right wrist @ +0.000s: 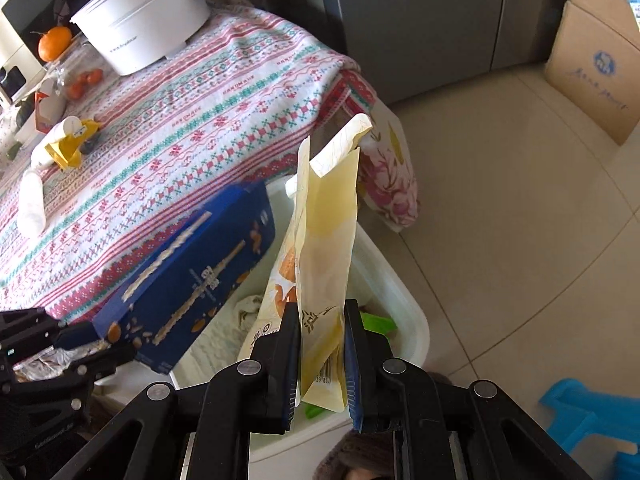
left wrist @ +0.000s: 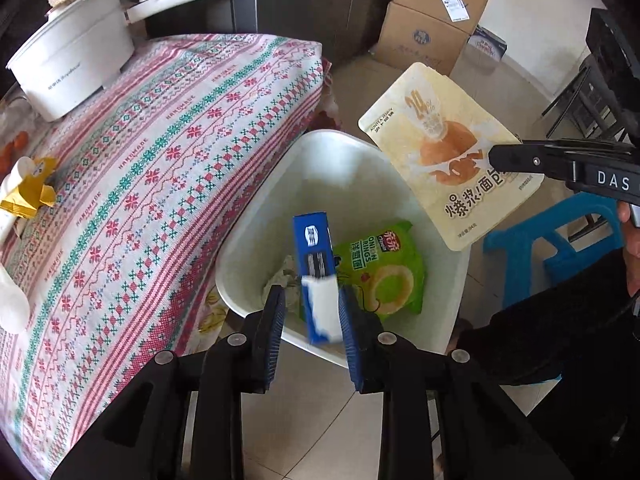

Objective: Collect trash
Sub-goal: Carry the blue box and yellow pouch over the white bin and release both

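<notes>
Trash bin (left wrist: pixel 256 240) sits low in the frame centre beside your desk (left wrist: pixel 168 152). Your left gripper (left wrist: pixel 312 320) has its jaws spread, the blue box (left wrist: pixel 316 276) seemingly loose between them. Your right gripper (right wrist: pixel 322 344) pinches the cream bread bag (right wrist: pixel 326 248) above the bin.

The blue box (left wrist: pixel 316 276) looks like glossy printed card; the cream pouch (left wrist: pixel 448 152) is smooth matt plastic film. The white bin (left wrist: pixel 256 248) is smooth plastic, the tablecloth (left wrist: pixel 160 152) woven patterned cloth, the floor (right wrist: pixel 520 208) glossy tile, the cartons (left wrist: pixel 432 12) plain matt cardboard
</notes>
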`<state>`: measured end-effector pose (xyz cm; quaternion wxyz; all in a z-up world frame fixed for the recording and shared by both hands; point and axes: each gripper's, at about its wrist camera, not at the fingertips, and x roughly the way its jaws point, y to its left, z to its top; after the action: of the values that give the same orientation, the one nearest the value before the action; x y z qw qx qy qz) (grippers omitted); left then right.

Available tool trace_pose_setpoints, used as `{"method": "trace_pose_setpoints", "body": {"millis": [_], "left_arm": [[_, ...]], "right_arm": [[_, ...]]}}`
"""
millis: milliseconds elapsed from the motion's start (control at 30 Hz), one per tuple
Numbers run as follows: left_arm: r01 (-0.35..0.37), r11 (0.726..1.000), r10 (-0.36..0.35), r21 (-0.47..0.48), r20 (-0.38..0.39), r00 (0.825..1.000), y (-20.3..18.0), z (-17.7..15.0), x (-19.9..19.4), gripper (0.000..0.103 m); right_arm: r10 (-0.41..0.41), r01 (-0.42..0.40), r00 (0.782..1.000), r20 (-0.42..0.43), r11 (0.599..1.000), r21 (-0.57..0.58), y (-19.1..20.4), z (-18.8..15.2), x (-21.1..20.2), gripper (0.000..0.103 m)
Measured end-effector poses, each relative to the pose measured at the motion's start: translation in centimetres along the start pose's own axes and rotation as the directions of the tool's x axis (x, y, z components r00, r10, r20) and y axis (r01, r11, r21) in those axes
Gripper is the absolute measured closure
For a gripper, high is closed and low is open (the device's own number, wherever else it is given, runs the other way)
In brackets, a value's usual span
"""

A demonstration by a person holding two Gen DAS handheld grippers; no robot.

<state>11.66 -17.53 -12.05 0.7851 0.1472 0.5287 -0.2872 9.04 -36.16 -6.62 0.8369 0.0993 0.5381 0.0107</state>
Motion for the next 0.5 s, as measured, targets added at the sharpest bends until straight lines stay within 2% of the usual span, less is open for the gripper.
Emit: {"method": "trace_pose_setpoints", "body": {"millis": [33, 133, 333, 500], "left_arm": [[-0.008, 1.0, 0.008, 0.0, 0.006, 1.0, 0.1, 0.1, -0.2, 0.06], [-0.03, 1.0, 0.03, -0.006, 0.03, 0.999, 0.6, 0.3, -1.1, 0.049], [-0.063, 0.997, 0.065, -0.04, 0.063, 0.996, 2.1, -0.1, -2.8, 0.04], [-0.075, 0.994, 0.08, -0.074, 0.066, 0.995, 3.4, -0.8, -3.6, 0.037]], "right_arm": [[-0.001, 0.001, 1.0, -0.002, 1.0, 0.001, 0.0, 0.0, 0.1, 0.085], [-0.005, 0.005, 1.0, -0.007, 1.0, 0.009, -0.3, 0.0, 0.3, 0.085], [-0.015, 0.015, 1.0, -0.025, 1.0, 0.011, -0.3, 0.0, 0.8, 0.085], [-0.03, 0.03, 0.998, -0.058, 0.999, -0.014, 0.5, 0.1, 1.8, 0.084]]}}
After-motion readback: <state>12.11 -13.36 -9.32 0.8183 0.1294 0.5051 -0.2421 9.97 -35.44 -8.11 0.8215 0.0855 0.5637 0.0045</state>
